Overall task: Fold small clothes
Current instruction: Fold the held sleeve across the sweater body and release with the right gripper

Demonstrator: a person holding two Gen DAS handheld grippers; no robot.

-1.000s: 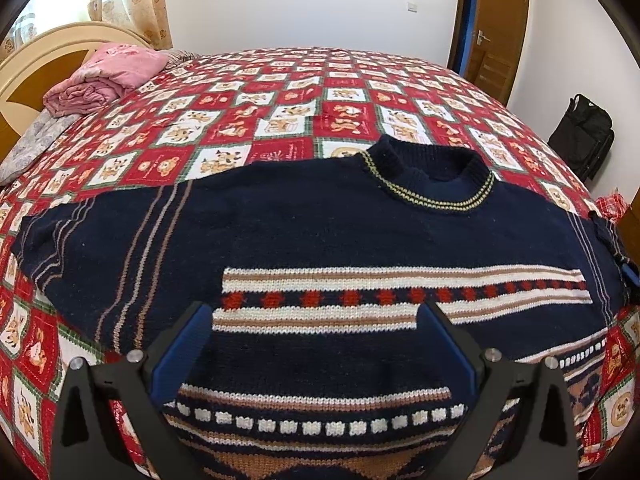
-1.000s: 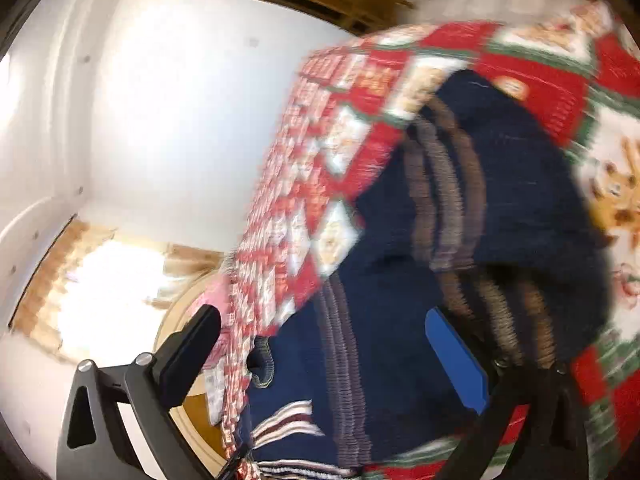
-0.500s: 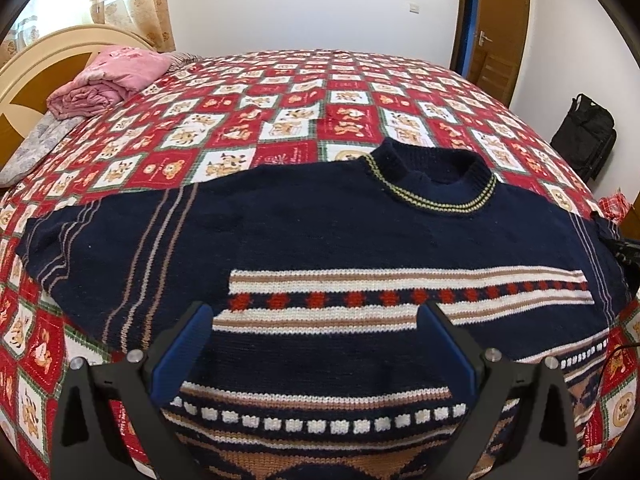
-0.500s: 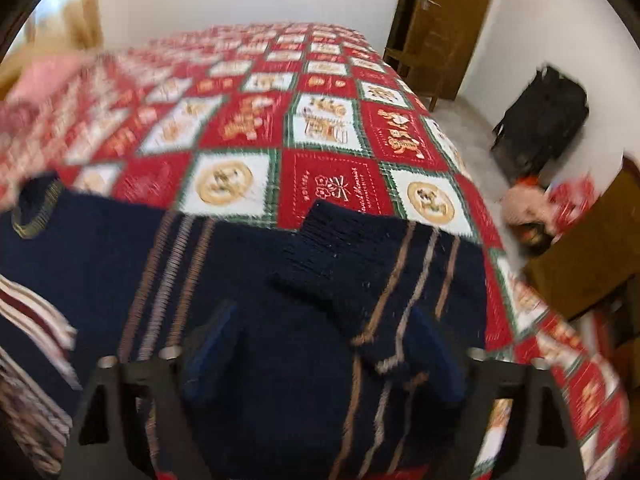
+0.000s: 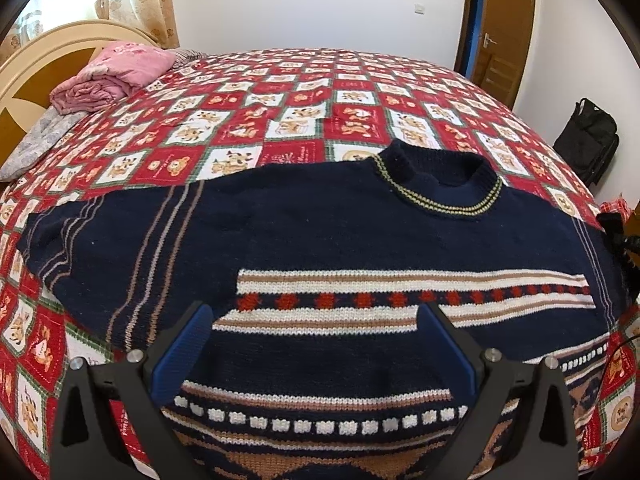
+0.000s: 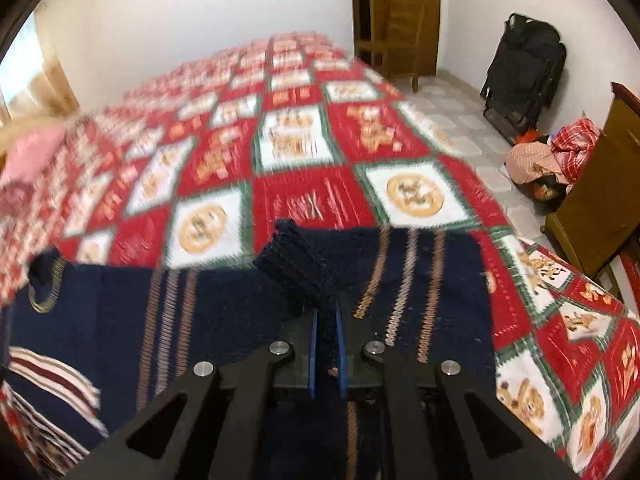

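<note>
While the navy sweater (image 5: 320,248) lies flat, front up, across the near part of the bed (image 5: 304,92), its sleeves run out to either side, so its long axis crosses both grippers' line of sight. At the right sleeve (image 6: 400,276), the right gripper (image 6: 326,320) is pinched tight on the cuff (image 6: 296,264), low and level, so a fold inward would sweep leftward across the chest. Centred above the hem, the left gripper (image 5: 316,344) hovers with fingers spread wide, holding nothing.
</note>
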